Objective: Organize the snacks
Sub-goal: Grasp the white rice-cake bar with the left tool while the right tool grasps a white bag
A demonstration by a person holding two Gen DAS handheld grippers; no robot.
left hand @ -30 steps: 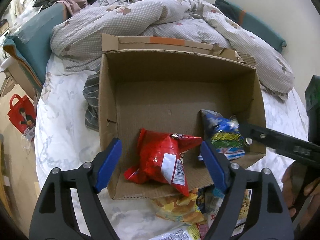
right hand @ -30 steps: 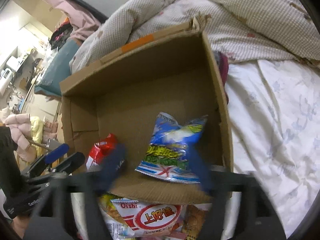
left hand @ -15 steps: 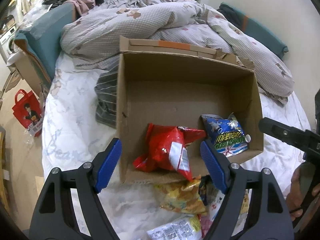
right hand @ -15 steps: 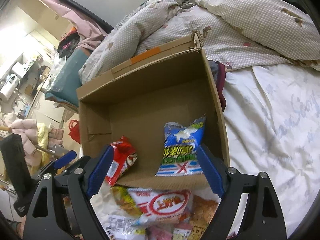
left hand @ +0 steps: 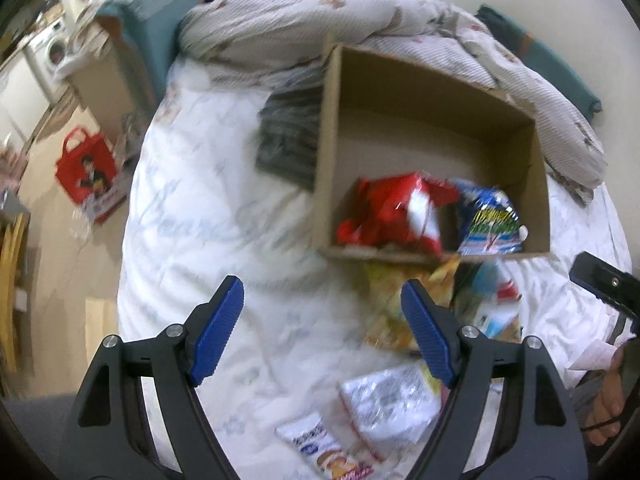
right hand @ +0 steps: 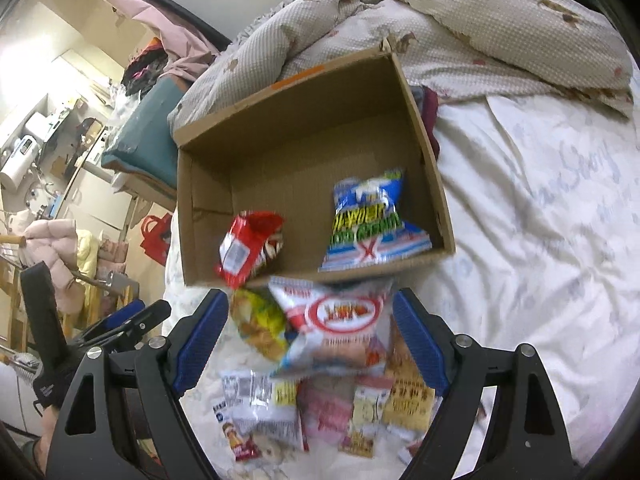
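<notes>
Standing at the foot of the bed, closest to me are the two tools, both with their blue pads spread wide and nothing between them. The right tool (right hand: 306, 330) hovers right over the loose pile of snacks on the sheet, with a white bag with a red oval logo (right hand: 340, 320) sitting roughly between its pads and a yellow chip bag (right hand: 260, 326) beside it on the left. Nearer still there's a row of smaller flat packets (right hand: 320, 408), too blurry to read. The left tool (left hand: 322, 330) is off to the side above bare bed sheet (left hand: 208, 240), with a silvery white packet (left hand: 390, 404) down by its right pad.

Just past the pile is the cardboard box (right hand: 424, 136), sitting open on the bed. Two snacks are already inside against the near wall: a red bag (right hand: 248, 248) on the left and a blue bag with green lettering (right hand: 370, 220) on the right. Most of the box floor looks bare, so I'd say the job is only getting started. Behind the box is the rumpled checked duvet (right hand: 500, 20).

What could go wrong: these bags are puffy and slippery, so a pinch on the air-filled middle might squirt the bag out or crush the chips. They also overlap, so grabbing one could drag its neighbour along. And the box sits on soft bedding, so bumping its near wall may shove or tip it.
</notes>
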